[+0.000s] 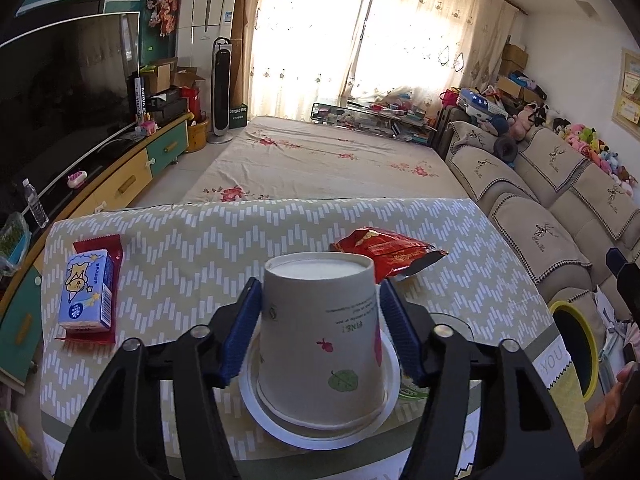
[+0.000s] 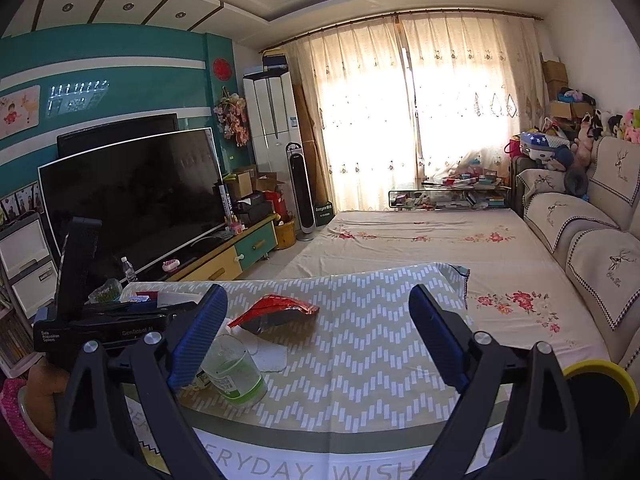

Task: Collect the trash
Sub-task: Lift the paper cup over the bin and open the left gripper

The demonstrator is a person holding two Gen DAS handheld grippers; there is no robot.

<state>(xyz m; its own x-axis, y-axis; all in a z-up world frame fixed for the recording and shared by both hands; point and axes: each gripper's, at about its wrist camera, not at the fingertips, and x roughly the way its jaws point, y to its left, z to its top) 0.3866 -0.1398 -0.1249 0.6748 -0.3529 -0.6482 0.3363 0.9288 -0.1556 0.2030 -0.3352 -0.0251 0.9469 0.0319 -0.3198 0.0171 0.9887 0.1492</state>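
An upside-down paper cup (image 1: pixel 320 332) with leaf prints stands on a white lid or plate (image 1: pixel 320 424) on the patterned table. My left gripper (image 1: pixel 320 312) has its blue pads on both sides of the cup, about touching it. A red snack bag (image 1: pixel 386 252) lies behind the cup and shows in the right wrist view (image 2: pixel 276 312) too. A blue carton (image 1: pixel 88 290) lies on a red wrapper (image 1: pixel 114 248) at the left. My right gripper (image 2: pixel 320 332) is open and empty above the table. A clear plastic cup (image 2: pixel 234 368) lies by its left finger.
A yellow-rimmed black bin (image 1: pixel 576 348) stands off the table's right edge, also in the right wrist view (image 2: pixel 600 380). Behind the table are a flowered cloth (image 1: pixel 320 160), a sofa (image 1: pixel 540 208) on the right and a TV cabinet (image 1: pixel 120 184) on the left.
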